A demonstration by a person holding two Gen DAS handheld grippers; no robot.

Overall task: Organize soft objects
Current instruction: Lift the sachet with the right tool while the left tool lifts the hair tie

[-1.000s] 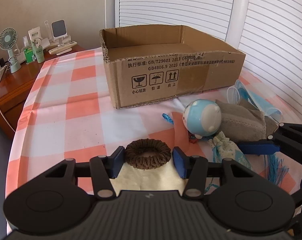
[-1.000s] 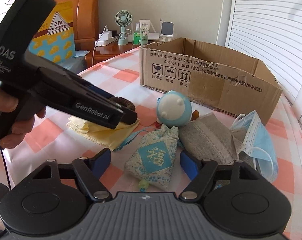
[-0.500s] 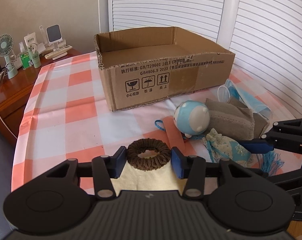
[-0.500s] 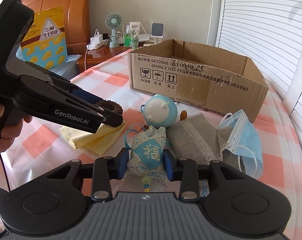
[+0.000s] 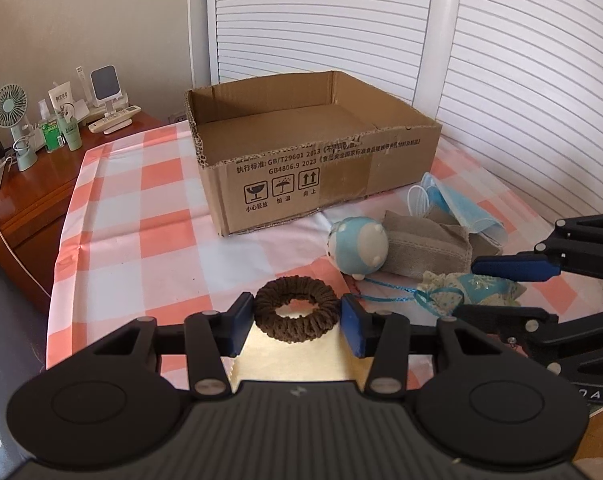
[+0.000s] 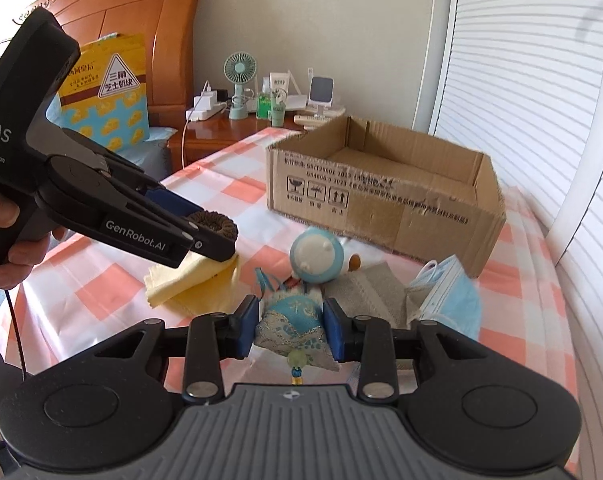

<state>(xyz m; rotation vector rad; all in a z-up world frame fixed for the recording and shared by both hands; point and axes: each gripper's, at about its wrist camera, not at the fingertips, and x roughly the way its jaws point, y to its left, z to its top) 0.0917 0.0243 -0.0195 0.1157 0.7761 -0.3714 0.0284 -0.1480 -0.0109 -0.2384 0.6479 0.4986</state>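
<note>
A brown knitted hair ring (image 5: 296,309) is held between the blue pads of the left tongs (image 5: 297,320), which are part closed, one pad against each side of its outer rim. It is carried above a yellow cloth (image 6: 189,280) that lies on the checked worktop (image 5: 149,248). The ring is judged light, springy and rough enough not to slip; a grip across its full width suits it, since squeezing harder would only fold it.

A blue and white sachet (image 6: 295,330) is clamped by the right tongs (image 6: 289,330) across its padded middle, with its bead and tassel hanging at the near end. It is judged soft and light, its filling likely to shift, so the middle is the safest place to hold; the cord and the gathered neck would let it swing.

On the worktop are left a round blue plush toy (image 5: 357,246), a grey cloth pouch (image 5: 425,246) and a blue face mask (image 5: 457,208), all near the right front corner of the open cardboard box (image 5: 313,168), whose floor shows bare.

Against the earlier frames, the right tongs have just been closing: a second ago they stood wide around the sachet, and now it is pinched. The left tongs have narrowed only slightly on the ring. Both loads are now seen higher, and more of the box's inside is in view.
</note>
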